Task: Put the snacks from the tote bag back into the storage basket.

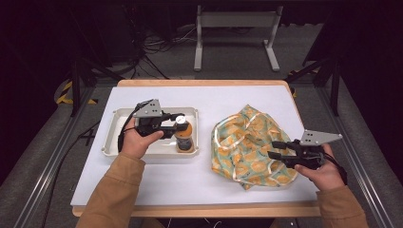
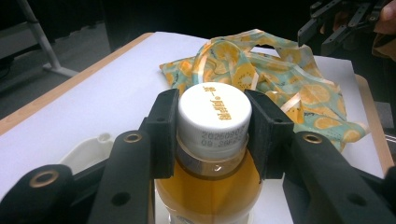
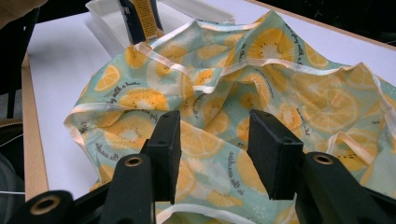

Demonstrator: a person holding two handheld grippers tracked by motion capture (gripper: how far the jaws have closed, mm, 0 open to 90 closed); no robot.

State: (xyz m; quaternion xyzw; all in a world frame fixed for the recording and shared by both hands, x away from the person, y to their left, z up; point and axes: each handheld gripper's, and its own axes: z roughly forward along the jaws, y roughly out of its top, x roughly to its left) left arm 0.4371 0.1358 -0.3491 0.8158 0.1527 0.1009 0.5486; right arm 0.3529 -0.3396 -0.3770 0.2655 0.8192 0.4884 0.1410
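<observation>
Both tan sleeves come in from the near edge of the table. Left of the fruit-print cloth bag, the left gripper lies level, its jaws pinching the white cap of a bottle of amber drink. That bottle stands upright in a white tray, at the tray's end nearer the bag. Over the bag's near right corner, the right gripper points towards the tray, its jaws spread apart above the crumpled cloth; I cannot tell whether they touch it.
</observation>
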